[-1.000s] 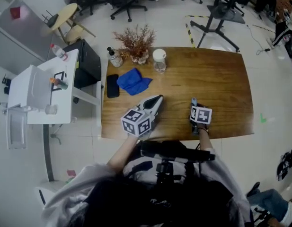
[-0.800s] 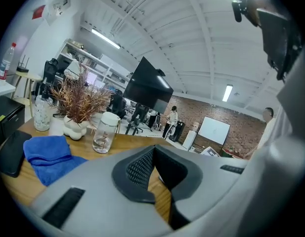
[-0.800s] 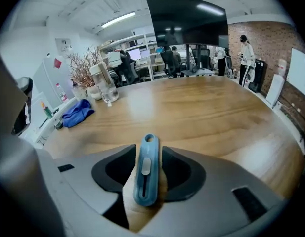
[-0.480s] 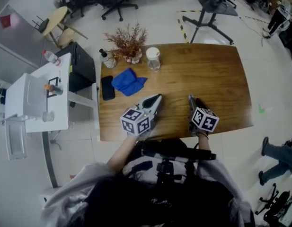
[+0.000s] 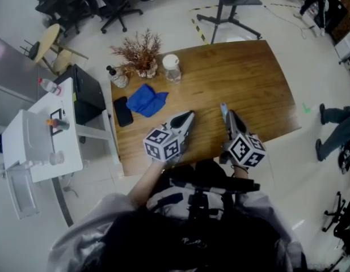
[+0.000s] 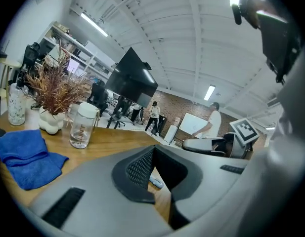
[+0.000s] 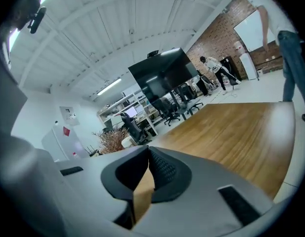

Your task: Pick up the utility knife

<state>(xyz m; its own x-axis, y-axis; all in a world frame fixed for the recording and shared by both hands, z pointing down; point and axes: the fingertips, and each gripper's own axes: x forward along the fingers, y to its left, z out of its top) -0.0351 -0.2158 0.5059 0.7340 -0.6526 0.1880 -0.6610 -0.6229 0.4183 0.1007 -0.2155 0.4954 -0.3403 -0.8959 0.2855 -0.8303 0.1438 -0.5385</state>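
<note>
A small pale elongated object (image 6: 155, 182), possibly the utility knife, lies on the wooden table (image 5: 243, 78); I see it through the gap under my left jaws. In the head view I cannot make the knife out for certain. My left gripper (image 5: 189, 117) hovers over the table's near edge and points toward the far right, jaws shut and empty. My right gripper (image 5: 224, 109) is raised above the near edge, close to level. Its pads (image 7: 161, 168) meet with nothing visible between them.
A blue cloth (image 5: 146, 101), a black phone (image 5: 122, 111), a white-lidded jar (image 5: 172, 68), a small bottle (image 5: 118, 77) and a dried plant in a white vase (image 5: 139, 52) fill the table's far left. A white side table (image 5: 44, 129) stands left. People walk beyond the table.
My right gripper has lifted off the table and tipped from pointing down to nearly level. The left gripper has hardly moved. The head view has swung, shifting the table left.
</note>
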